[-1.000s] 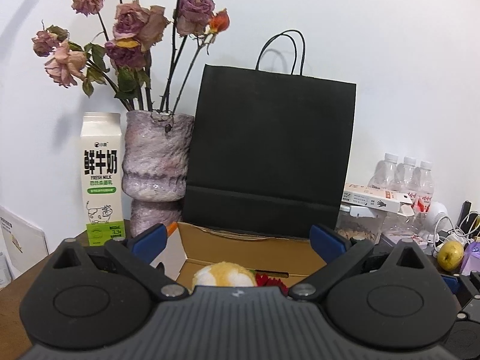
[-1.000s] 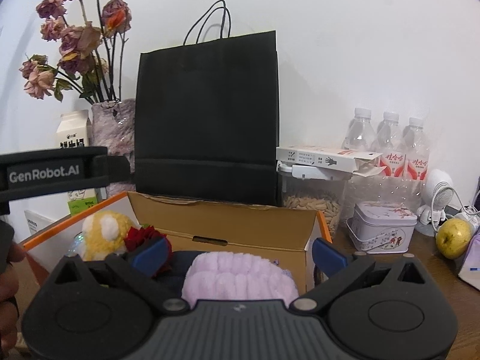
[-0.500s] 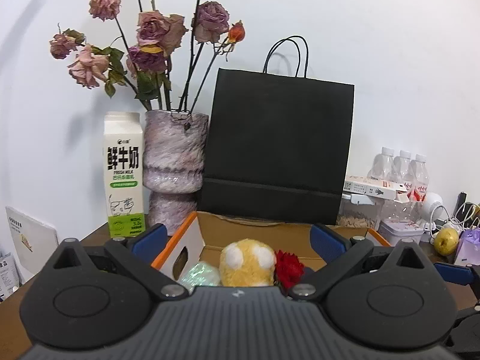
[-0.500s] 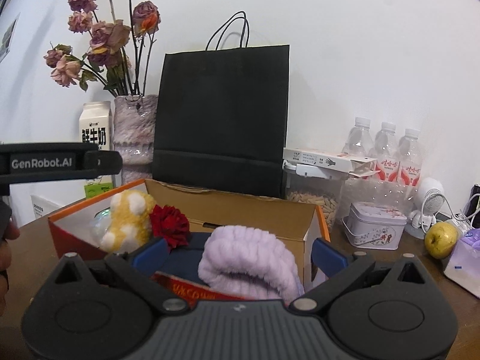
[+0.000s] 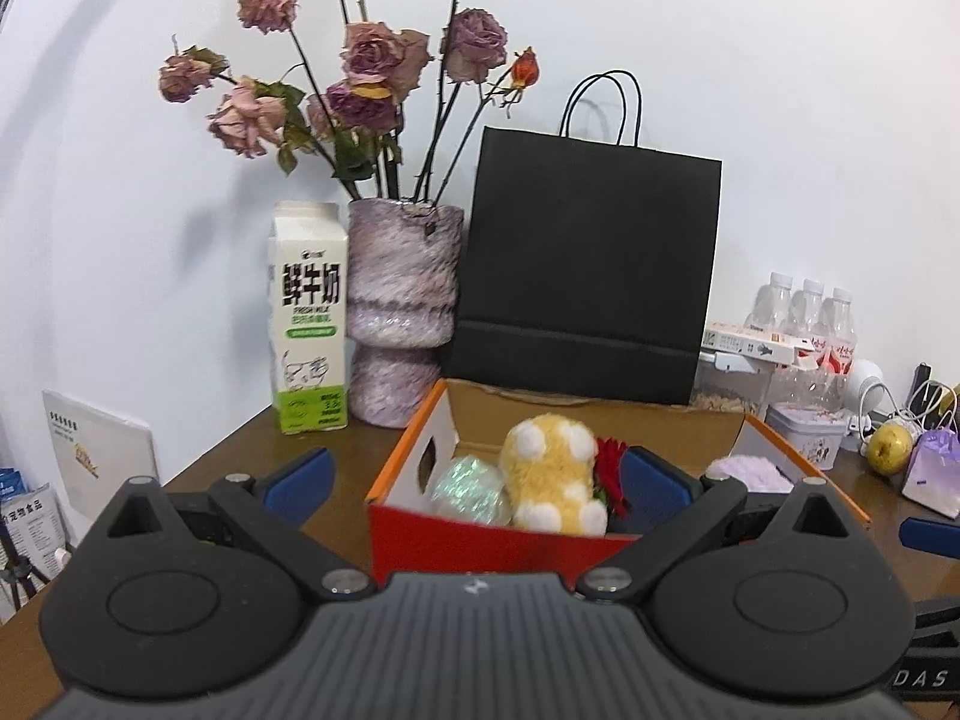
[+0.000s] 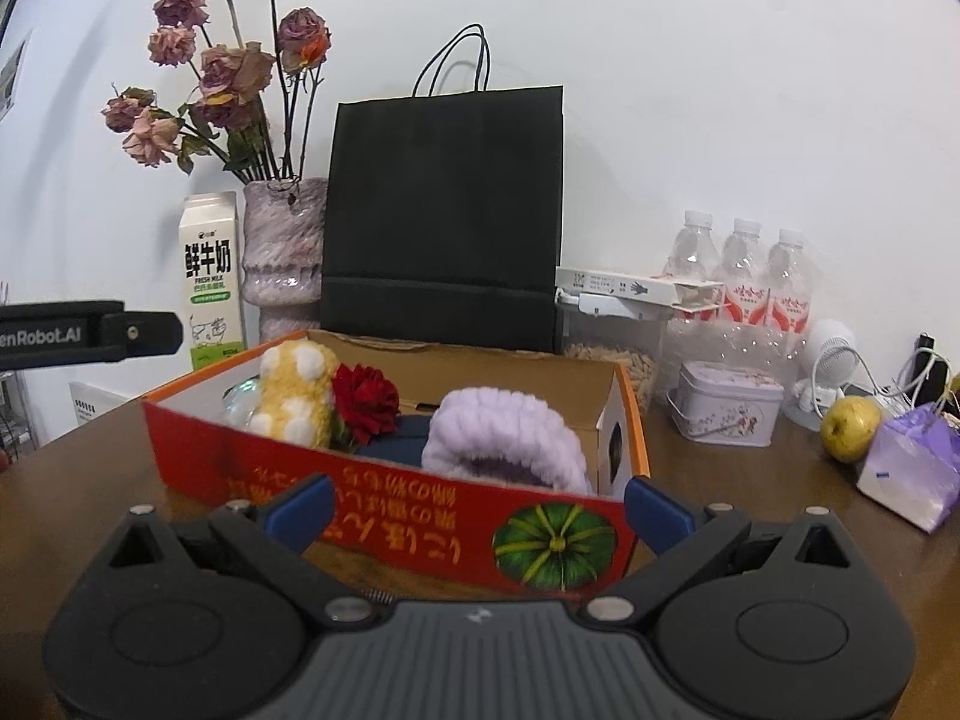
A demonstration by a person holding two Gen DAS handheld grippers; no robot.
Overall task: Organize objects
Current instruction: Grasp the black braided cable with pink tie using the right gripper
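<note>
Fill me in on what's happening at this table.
A person holds two grippers in front of an open cardboard box on a wooden table. The left gripper and right gripper are both open and empty. The box holds a yellow plush toy, a red rose, a purple fuzzy headband and a shiny ball. A milk carton, vase and black paper bag stand behind.

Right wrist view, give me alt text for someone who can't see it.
An open, empty right gripper faces an orange cardboard box on a wooden table, holding a yellow plush toy, red flower and lilac headband.
</note>
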